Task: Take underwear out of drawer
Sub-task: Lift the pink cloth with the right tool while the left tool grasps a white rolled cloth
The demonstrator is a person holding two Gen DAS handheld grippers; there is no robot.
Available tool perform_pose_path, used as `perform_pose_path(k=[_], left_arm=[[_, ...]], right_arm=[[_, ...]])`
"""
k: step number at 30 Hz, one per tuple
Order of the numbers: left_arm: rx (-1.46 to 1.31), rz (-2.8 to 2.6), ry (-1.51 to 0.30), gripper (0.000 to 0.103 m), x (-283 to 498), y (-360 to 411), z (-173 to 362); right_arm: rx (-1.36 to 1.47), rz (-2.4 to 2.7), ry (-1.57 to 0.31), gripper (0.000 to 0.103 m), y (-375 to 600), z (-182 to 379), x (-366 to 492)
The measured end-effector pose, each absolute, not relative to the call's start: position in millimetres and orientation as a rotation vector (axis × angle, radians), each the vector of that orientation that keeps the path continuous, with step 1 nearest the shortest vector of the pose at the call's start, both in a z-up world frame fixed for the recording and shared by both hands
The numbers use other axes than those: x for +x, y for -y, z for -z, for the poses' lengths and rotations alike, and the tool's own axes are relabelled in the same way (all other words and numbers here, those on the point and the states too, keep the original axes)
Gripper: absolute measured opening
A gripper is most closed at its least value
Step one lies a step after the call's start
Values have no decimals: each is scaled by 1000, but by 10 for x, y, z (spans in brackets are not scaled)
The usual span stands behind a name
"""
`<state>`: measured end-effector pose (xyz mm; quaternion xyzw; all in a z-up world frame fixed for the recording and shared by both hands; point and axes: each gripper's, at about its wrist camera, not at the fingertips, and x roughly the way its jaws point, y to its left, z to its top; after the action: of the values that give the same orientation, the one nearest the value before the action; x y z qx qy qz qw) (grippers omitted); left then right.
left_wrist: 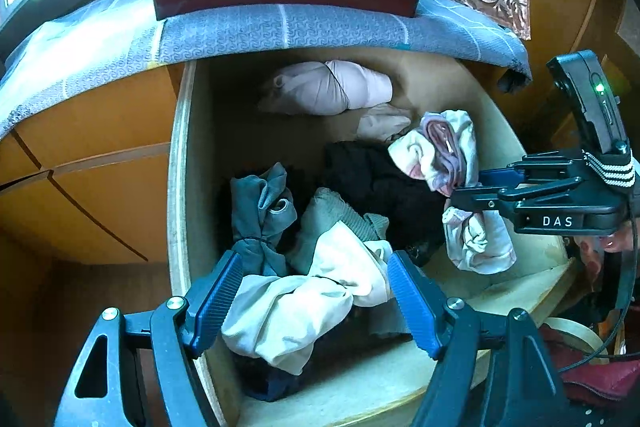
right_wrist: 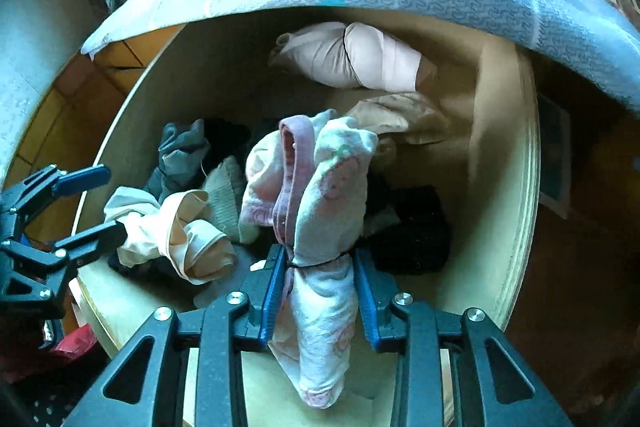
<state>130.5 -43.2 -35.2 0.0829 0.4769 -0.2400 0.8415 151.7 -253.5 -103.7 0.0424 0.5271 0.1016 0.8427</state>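
I am at the step of lifting one piece out: my right gripper (right_wrist: pixel 320 263) is closed tight on the white and pink underwear (right_wrist: pixel 316 187), pinching it at a narrow waist near its middle. The bundle is still above the open drawer (left_wrist: pixel 180 167), over the black clothes (left_wrist: pixel 384 183), so I judge it is gripped but not yet taken out. Its long axis runs along my gripper's fingers, one end pointing forward toward the back of the drawer and the other end hanging down toward me, past the pads.

My left gripper (left_wrist: pixel 316 287) stands wide open around a cream garment (left_wrist: pixel 296 307) at the drawer's front; its pads do not press it.

The next move, I think, needs a clean pull upward and back, so the loose end does not catch the other clothes.
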Motion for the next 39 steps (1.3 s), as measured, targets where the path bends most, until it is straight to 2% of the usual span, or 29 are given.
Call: perform_pose_path(k=[19,32,39], left_arm=[[458,612,-1133,76,1314,843,663],[576,702,-1196,65,1437,1009,878],[601,732,-1239,63,1553,1117,998]], right_arm=[[93,-205,-1145,41,2408,1198,1783],[178,-231,-1074,37,2587,1052,1772],[216,-257,-1011,37,2638,828,1752]])
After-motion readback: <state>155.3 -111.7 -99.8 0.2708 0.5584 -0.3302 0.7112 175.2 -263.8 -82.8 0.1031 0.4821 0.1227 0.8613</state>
